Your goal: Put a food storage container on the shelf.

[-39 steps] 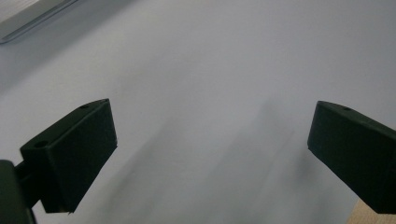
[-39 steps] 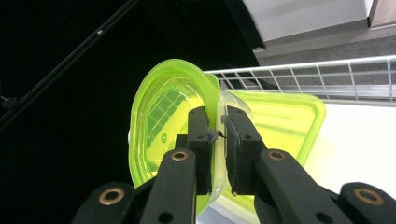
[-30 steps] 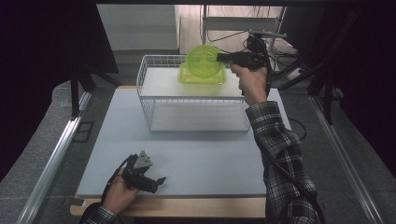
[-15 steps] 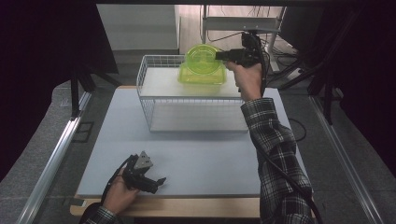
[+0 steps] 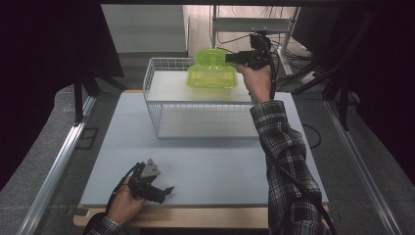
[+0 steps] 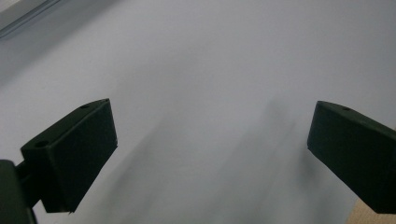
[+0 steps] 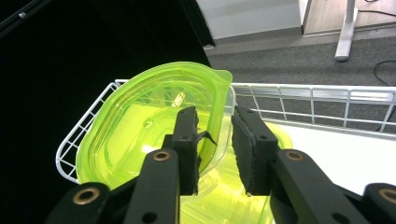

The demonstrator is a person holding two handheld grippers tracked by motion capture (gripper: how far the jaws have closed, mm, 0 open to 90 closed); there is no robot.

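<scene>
the right claw has just been opening, its jaws a little apart around the edge of the tilted green lid, which leans over the green container in the wire basket at the far side of the bench. the left claw rests wide open and empty at the near left.

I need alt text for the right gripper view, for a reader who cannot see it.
Two black jaws, just opening, straddle the rim of a translucent green lid tilted on edge over a green container. Both sit in a white wire basket; grey floor lies behind.
</scene>
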